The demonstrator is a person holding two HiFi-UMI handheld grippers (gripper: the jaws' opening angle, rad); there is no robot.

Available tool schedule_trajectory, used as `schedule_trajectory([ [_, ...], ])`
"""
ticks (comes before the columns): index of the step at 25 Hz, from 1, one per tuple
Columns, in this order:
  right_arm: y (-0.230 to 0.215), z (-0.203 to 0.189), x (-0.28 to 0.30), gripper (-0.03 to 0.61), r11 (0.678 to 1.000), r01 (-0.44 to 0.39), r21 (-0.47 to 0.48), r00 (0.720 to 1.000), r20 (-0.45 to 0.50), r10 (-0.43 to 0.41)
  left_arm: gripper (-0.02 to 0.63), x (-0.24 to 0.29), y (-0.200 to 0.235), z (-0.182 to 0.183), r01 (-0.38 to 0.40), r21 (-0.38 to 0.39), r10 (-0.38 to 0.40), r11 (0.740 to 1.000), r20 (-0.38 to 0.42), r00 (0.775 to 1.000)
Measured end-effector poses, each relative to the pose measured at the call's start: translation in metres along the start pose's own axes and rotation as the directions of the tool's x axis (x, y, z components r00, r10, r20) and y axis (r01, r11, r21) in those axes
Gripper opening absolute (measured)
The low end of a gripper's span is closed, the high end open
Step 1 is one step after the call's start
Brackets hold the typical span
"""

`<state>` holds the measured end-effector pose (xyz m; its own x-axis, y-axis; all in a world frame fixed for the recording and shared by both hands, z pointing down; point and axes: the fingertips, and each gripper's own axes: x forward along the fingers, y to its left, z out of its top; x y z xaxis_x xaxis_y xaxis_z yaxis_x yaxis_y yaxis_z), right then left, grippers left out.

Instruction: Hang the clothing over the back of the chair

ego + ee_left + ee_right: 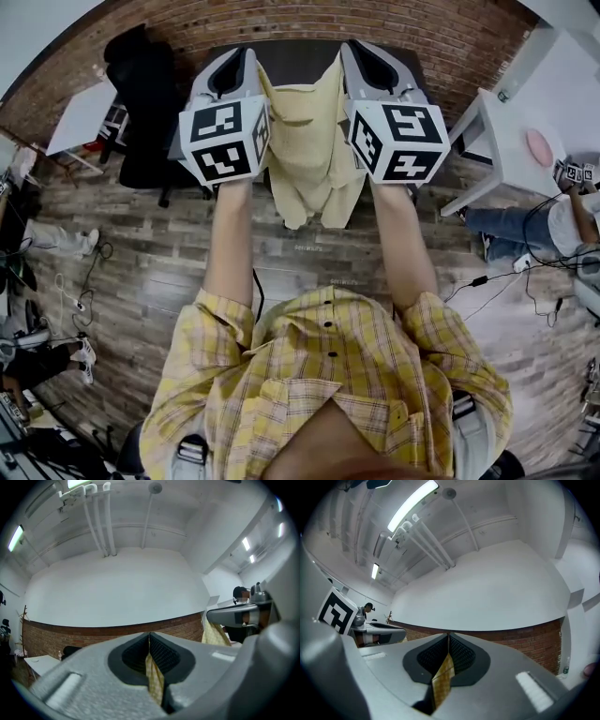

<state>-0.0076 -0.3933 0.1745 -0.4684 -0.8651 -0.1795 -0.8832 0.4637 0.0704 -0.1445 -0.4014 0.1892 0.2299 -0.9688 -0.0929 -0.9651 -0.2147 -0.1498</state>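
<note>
- Your left gripper (246,66) has its jaws closed on a thin fold of the yellow garment (309,141). Your right gripper (352,61) pinches the other top edge in the same way.
- The garment hangs in the air between them, in front of you.
- It looks light, soft and limp, so I think it will sag and swing.
- Hold the two top corners wide apart, so it drapes flat over the chair back.

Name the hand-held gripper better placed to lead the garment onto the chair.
Left, narrowly. The left hand-held gripper and right hand-held gripper both clamp the yellow garment side by side, but the black chair stands on the left's side.
</note>
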Motion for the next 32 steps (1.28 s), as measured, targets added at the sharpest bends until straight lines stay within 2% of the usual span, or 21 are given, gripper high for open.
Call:
schedule_trajectory([
  [12,-0.015,-0.016,0.041,0.009,1.0,0.017,0.012,0.999,-0.034,-0.016,0.005,0.038,0.005,-0.013,0.001,-0.042,-0.002,0.999,-0.026,1.0],
  [19,-0.027,-0.037,0.066,0.009,0.999,0.034,0.013,0.996,-0.081,-0.033,0.005,0.066,-0.003,-0.03,0.037,-0.058,-0.04,0.998,-0.051,0.998],
  [24,-0.031,-0.055,0.084,0.009,0.999,-0.009,0.039,0.995,-0.103,0.013,0.005,0.088,-0.013,-0.042,0.072,-0.063,-0.076,0.995,-0.06,0.995],
  [32,-0.04,-0.089,0.098,0.008,0.998,-0.005,0.056,0.987,-0.157,0.014,0.005,0.106,-0.016,-0.073,0.08,-0.098,-0.091,0.992,-0.112,0.989],
])
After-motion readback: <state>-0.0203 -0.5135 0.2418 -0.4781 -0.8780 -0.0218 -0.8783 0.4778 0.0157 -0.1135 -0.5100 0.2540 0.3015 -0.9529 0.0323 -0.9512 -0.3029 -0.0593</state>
